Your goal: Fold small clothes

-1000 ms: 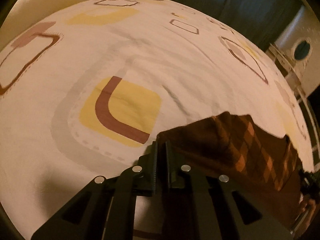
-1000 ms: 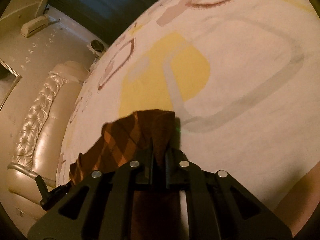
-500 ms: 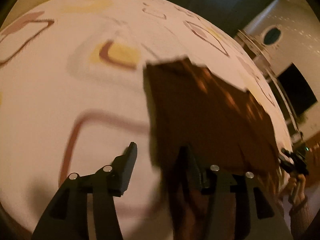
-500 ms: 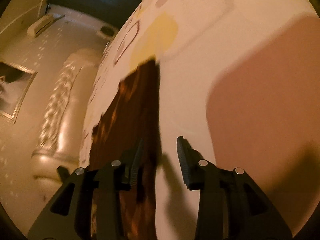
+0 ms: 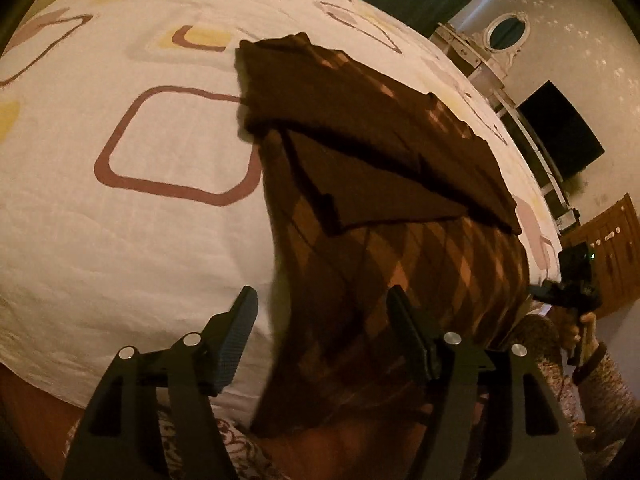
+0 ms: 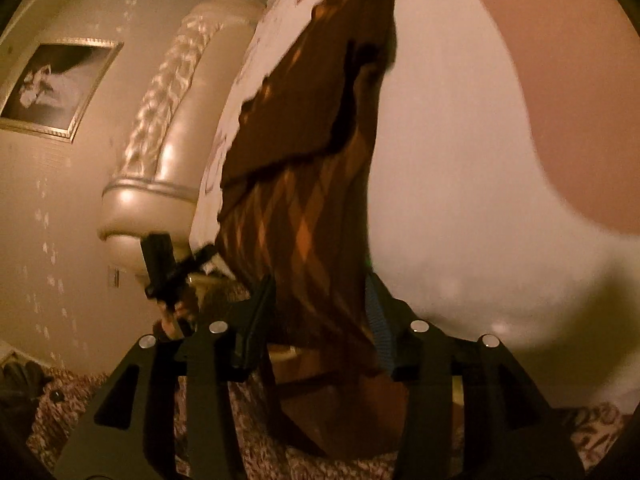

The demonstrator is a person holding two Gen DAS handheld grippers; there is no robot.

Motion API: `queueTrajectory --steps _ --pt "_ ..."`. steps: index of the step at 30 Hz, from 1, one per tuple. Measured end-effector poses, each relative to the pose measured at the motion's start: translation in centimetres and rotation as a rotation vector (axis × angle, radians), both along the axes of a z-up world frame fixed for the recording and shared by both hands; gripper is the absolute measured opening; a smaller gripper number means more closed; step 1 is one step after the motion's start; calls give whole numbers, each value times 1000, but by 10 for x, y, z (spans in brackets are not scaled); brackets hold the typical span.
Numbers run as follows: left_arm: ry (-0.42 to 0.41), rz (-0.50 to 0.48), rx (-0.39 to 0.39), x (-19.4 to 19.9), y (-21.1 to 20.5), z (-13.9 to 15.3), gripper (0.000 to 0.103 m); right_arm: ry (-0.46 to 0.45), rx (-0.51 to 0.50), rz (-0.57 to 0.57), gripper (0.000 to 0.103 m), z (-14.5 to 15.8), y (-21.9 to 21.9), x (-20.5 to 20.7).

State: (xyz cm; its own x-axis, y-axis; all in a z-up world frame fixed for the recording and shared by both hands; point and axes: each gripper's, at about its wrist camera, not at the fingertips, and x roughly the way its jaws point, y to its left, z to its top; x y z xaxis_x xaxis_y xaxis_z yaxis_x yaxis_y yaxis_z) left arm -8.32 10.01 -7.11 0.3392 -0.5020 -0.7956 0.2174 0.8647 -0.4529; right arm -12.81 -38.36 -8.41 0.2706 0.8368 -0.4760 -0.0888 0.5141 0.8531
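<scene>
Dim amber light, soft blur, strong fisheye bending, dark corners.

1 brown sweater (image 5: pixel 400 248), 2 tongs, 1 bed (image 5: pixel 120 240), 1 TV (image 5: pixel 560 132)

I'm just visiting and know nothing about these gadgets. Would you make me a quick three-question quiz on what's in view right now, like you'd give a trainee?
1. True or false: the left gripper is clamped tight on the brown sweater.
2. Which lies on top of the sweater's diamond-patterned part? A) a towel B) its own plain brown sleeves, folded over C) a pillow
3. Fill in: the sweater's near end hangs over the edge of the ____.

Key:
1. False. Its jaws have just been opening and stand apart; so do those of the right gripper.
2. B
3. bed
</scene>
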Motion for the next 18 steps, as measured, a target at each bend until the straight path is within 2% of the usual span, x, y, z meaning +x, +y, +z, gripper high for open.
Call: queueTrajectory --steps 2,7,12,15,17,18 --pt "52 -24 -49 -2 -1 -2 67 0 -25 27 45 -1 5 -5" --pt "166 -56 -53 -9 -5 -24 67 19 -81 94 45 -8 24 -4" --pt "127 -54 -40 -15 -11 -23 66 13 -88 133 45 -10 41 -1" --pt "124 -82 -10 -17 -16 -22 47 5 -102 158 45 -10 54 2" --pt "132 -71 6 -15 -16 -25 32 -3 -125 173 34 -10 61 2" --pt "136 -62 4 -14 -14 -25 30 -2 -135 181 22 -10 62 1"
